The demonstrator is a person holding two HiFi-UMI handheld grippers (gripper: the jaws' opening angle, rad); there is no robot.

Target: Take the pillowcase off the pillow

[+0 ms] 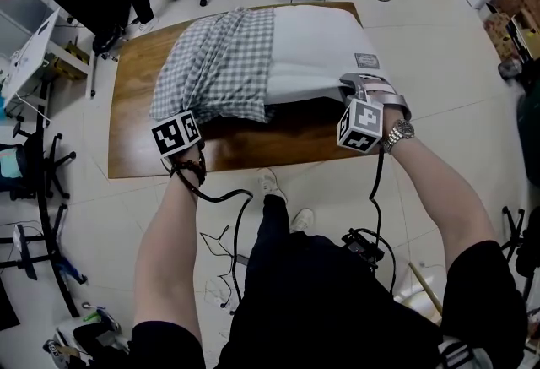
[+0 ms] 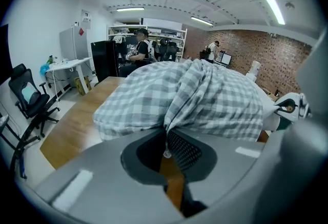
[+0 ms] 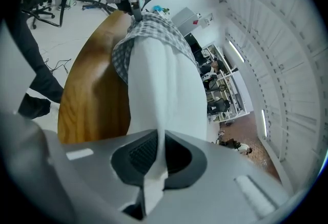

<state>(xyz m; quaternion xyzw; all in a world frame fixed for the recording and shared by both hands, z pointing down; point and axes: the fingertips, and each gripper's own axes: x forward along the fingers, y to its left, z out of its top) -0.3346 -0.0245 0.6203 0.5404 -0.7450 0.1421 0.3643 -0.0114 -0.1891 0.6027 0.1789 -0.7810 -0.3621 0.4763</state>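
Two clenched grips: left gripper [image 2: 166, 138] on pillowcase [image 2: 205, 95], right gripper [image 3: 158, 151] on pillow [image 3: 164, 89]; draw apart steadily, fingers [image 2: 187, 148] tight.

A white pillow [image 1: 316, 51] is lying across the far side of a wooden table [image 1: 135, 139], with a small grey label showing on its bare right half. A grey-and-white checked pillowcase [image 1: 221, 63] is covering its left half, rumpled and bunching. The left gripper [image 2: 166, 138] is pinching a fold of the pillowcase's near edge. The right gripper [image 3: 155, 154] is pinching the pillow's near white corner.
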